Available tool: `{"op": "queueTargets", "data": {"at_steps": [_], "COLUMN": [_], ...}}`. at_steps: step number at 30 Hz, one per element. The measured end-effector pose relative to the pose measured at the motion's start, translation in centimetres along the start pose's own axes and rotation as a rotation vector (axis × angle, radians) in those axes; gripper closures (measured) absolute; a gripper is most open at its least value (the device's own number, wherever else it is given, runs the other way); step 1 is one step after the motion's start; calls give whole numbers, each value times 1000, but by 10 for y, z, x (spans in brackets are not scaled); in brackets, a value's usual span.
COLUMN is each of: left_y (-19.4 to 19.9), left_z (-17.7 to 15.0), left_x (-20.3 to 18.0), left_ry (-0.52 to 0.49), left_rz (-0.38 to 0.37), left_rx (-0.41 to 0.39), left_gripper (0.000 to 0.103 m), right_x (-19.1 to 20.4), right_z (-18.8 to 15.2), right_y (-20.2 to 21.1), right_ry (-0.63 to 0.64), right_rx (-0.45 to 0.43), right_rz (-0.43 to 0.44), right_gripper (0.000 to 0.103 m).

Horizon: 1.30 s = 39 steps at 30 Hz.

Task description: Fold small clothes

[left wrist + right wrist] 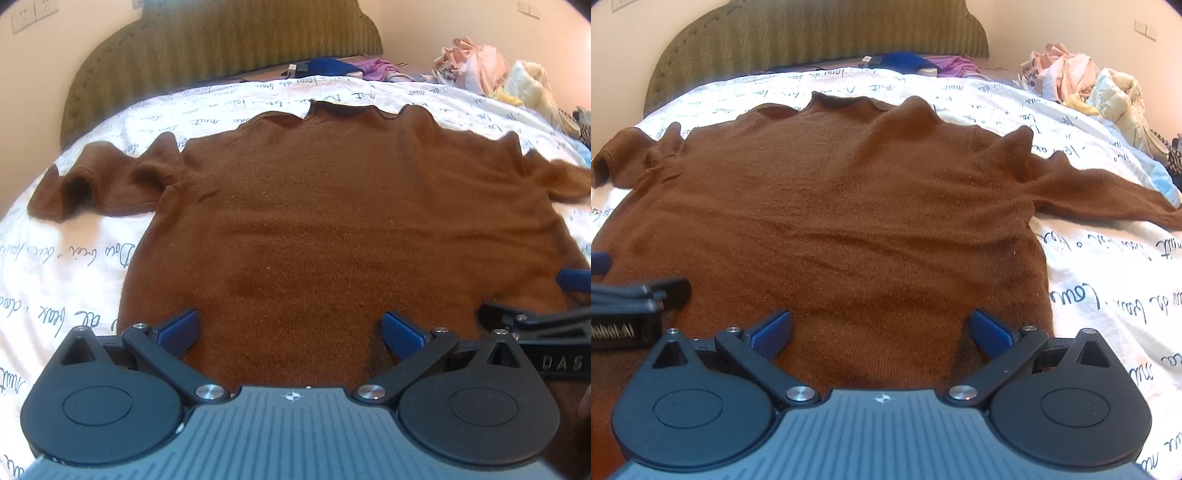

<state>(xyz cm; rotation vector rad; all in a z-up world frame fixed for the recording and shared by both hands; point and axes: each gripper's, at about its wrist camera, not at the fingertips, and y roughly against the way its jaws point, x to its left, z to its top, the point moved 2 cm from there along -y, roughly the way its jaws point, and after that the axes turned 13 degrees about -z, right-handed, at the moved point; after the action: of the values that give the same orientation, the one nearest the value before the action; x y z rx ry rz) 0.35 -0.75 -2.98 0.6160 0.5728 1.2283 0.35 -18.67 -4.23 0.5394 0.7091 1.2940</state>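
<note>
Nearest the lens, the left hand-held gripper (pixel 290 330) and the right hand-held gripper (pixel 881 330) sit side by side above the hem of the garment, each with its blue ribbed pads spread wide and nothing between them.

1. Bed with white sheet printed in dark cursive script (pixel 74 266): carries the work. An olive-green padded headboard (pixel 221 40) stands at the far edge.
2. Brown knitted long-sleeved sweater (pixel 332 206): lies flat on the sheet, collar toward the headboard, hem toward the grippers. One sleeve (pixel 92 181) is bunched and rumpled at the left; the other sleeve (pixel 1108 199) extends out to the right.
3. Pile of pale pink and cream laundry (pixel 1086 85): lies at the far right corner, well apart from the sweater.

Step in hand, as judged: the garment is laid out and no fold is made yet; both grippers are positioned at the hem for a first grasp.

Next move, as judged: lower each gripper until fabric enters the gap, close both on the hem, then carry it toward the collar. The sleeves likely need folding inward first.
</note>
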Motion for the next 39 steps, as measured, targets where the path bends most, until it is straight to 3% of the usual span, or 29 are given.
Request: {"op": "queueTargets", "data": {"at_steps": [5, 9, 14, 21, 24, 26, 29, 33, 36, 39], "left_y": [1, 14, 18, 45, 50, 52, 47, 26, 1, -29], "left_z": [-7, -3, -8, -45, -40, -27, 1, 40, 65, 88], "left_x": [1, 11, 4, -14, -24, -27, -41, -78, -109, -142], "left_ry": [-33, 93, 77, 18, -1, 18, 45, 2, -9, -32], "left_rz": [12, -82, -72, -59, -70, -122, -209, -255, -275, -362], "left_rx": [-6, -16, 57, 53, 64, 38, -1, -31, -38, -29], "left_gripper": [0, 0, 0, 0, 0, 0, 0, 0, 0, 0], "right_x": [-1, -5, -23, -19, -29, -42, -78, -156, -231, -310], "right_z": [-1, -4, -11, -47, -49, -44, -30, -2, 19, 36], "right_y": [-2, 3, 8, 40, 50, 55, 56, 27, -8, -43], "right_ry": [-13, -27, -42, 50, 55, 61, 49, -5, -77, -187], "right_rx": [0, -22, -6, -62, -74, -115, -188, -217, -203, -142], "right_rz": [3, 15, 30, 22, 45, 35, -16, -101, -238, -305], "right_gripper": [0, 0, 0, 0, 0, 0, 0, 0, 0, 0]}}
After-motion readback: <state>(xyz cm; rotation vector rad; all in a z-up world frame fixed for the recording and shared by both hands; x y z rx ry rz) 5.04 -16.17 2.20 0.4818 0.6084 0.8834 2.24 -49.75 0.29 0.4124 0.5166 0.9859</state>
